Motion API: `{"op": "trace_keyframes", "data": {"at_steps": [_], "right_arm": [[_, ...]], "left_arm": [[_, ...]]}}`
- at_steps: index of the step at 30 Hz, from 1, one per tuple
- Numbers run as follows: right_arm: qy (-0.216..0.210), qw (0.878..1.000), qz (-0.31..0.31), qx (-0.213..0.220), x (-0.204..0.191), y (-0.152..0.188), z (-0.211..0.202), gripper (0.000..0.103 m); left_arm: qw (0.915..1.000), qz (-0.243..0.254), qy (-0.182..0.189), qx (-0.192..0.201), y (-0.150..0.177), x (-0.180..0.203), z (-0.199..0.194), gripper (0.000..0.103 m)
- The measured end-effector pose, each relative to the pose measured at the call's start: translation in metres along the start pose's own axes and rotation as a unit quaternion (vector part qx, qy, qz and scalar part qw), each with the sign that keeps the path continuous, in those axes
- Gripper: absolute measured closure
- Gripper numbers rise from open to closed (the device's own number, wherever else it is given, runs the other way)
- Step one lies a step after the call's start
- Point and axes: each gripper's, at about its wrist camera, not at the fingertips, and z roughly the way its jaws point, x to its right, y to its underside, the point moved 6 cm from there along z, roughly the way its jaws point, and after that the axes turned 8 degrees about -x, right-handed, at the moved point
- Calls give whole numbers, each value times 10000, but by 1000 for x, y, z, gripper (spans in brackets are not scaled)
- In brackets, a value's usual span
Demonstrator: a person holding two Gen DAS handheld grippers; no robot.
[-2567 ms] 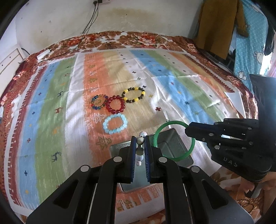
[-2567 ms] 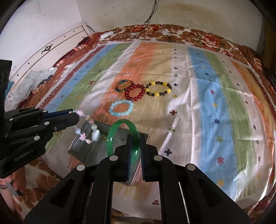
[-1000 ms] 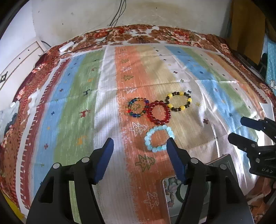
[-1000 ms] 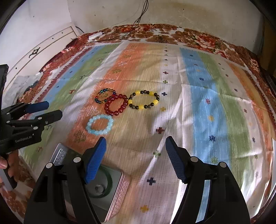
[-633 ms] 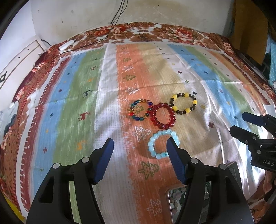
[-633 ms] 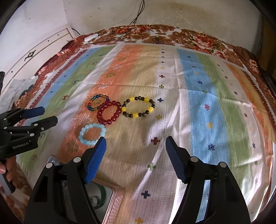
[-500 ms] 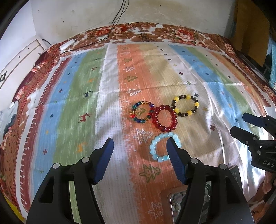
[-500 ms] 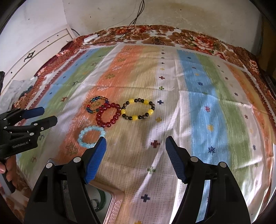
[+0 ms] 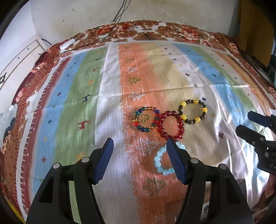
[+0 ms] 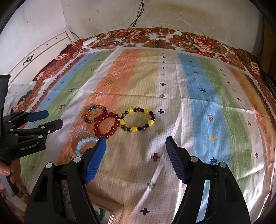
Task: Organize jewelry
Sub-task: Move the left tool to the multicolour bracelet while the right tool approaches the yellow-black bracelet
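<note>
Several bead bracelets lie on the striped cloth: a multicoloured one (image 9: 145,118) (image 10: 94,115), a dark red one (image 9: 170,125) (image 10: 107,125), a yellow-and-brown one (image 9: 193,112) (image 10: 138,121) and a pale blue one (image 9: 162,160) (image 10: 84,144). My left gripper (image 9: 139,155) is open and empty, just short of the pale blue bracelet, whose right part its right finger hides. My right gripper (image 10: 135,153) is open and empty too, on the near side of the yellow-and-brown bracelet. The open metal tin (image 10: 107,213) shows at the bottom edge, a green bangle inside.
The striped cloth (image 9: 72,103) covers a bed with a floral brown border (image 9: 155,32). A white wall and hanging cables (image 9: 120,12) stand behind. A person's hand (image 10: 5,172) holds the left gripper at the left edge of the right wrist view.
Earlier each gripper was shut on a bracelet over the tin; now both are open and empty. Both have moved forward towards the bracelets, and the tin has slid to the bottom edge.
</note>
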Motion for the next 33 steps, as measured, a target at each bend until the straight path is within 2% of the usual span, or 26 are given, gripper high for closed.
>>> {"op": "trace_keyframes", "data": {"at_steps": [7,11,33], "right_arm": [[5,9998,123,-142,7,-8,14,32],[14,9997,133,-193,8,-11,19,32],[150,9981,189,-564,20,-32,73,32]], "left_arm": [[9998,-195,-23,9,-12,-9,9,39],[9995,-260,137,-143,-15,-9,20,39],[9988,-146,-67,-455,-37,-12,71,39]]}}
